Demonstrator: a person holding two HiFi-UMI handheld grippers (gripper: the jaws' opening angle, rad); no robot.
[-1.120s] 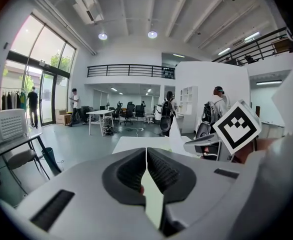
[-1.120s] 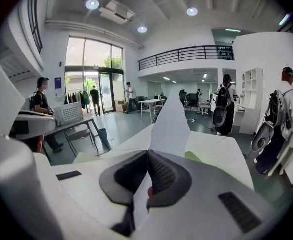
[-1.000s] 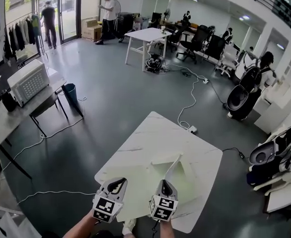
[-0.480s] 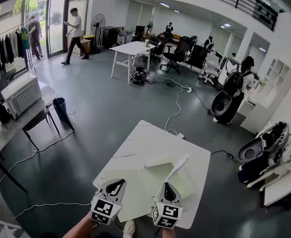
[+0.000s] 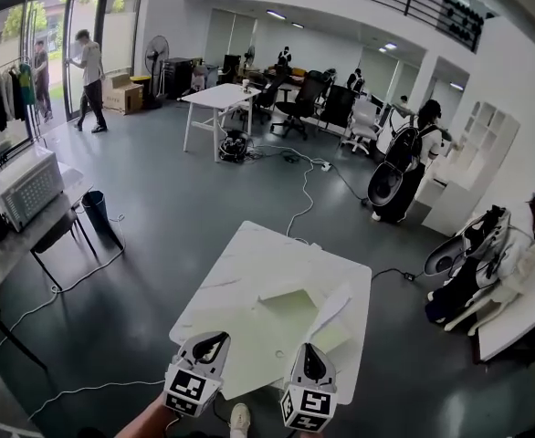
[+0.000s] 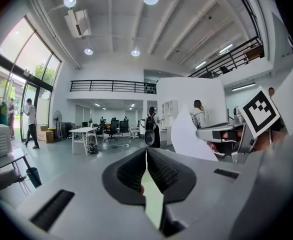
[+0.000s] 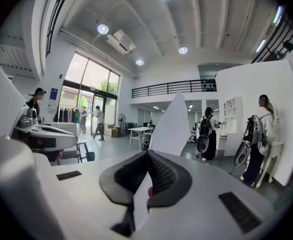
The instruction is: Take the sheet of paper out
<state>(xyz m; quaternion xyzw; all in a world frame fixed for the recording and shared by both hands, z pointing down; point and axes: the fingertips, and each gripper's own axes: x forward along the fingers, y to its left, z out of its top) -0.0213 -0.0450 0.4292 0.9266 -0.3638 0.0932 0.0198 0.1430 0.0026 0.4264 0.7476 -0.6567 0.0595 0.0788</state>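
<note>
Sheet (image 7: pixel 174 126) is pinched in shut R tongs (image 7: pixel 147 156) and held upright over surface (image 5: pixel 240 263), near its front edge; floor (image 5: pixel 185 199) lies open past each edge. L tongs (image 6: pixel 146 153) are shut on green folder (image 6: pixel 154 204); that grip is seen in L gripper view only.

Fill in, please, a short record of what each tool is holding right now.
left tool: shut on the edge of a pale green folder
right tool: shut on a white sheet
sheet: stands up from the right tool's jaws
folder: spread above the white table
</note>
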